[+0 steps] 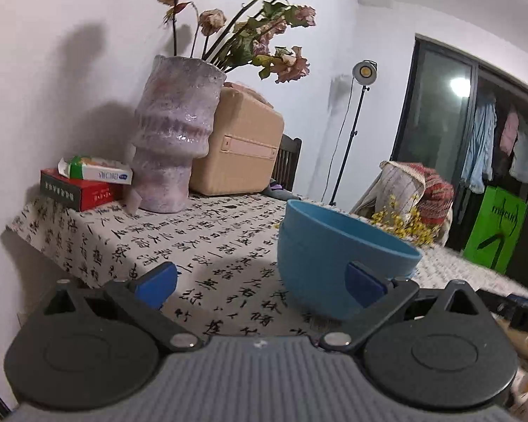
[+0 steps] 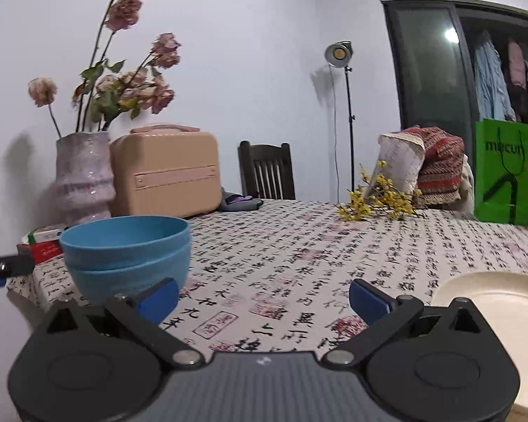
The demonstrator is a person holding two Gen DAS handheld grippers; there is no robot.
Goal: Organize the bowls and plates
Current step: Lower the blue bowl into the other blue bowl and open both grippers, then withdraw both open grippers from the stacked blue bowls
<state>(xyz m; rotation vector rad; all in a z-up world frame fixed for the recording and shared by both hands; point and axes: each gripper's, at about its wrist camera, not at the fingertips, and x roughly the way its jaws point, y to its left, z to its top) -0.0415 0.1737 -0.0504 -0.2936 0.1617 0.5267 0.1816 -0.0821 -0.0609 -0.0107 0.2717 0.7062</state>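
Note:
Two blue bowls (image 1: pixel 334 256) stand nested on the calligraphy-print tablecloth (image 1: pixel 207 246). In the left wrist view my left gripper (image 1: pixel 264 281) is open, its right blue pad in front of the bowls' near wall and nothing between the pads. In the right wrist view the same blue bowls (image 2: pixel 126 253) stand at the left, behind the left pad of my right gripper (image 2: pixel 264 300), which is open and empty. A cream plate (image 2: pixel 503 320) lies at the lower right, just beyond that gripper's right finger.
A mottled purple vase (image 1: pixel 172 140) with dried roses, a beige case (image 1: pixel 239 147) and stacked small boxes (image 1: pixel 84 183) stand by the wall. Yellow flower sprigs (image 2: pixel 380 197) lie at the far table edge. A dark chair (image 2: pixel 267 172), lamp stand (image 2: pixel 348 116) and green bag (image 2: pixel 503 172) stand beyond.

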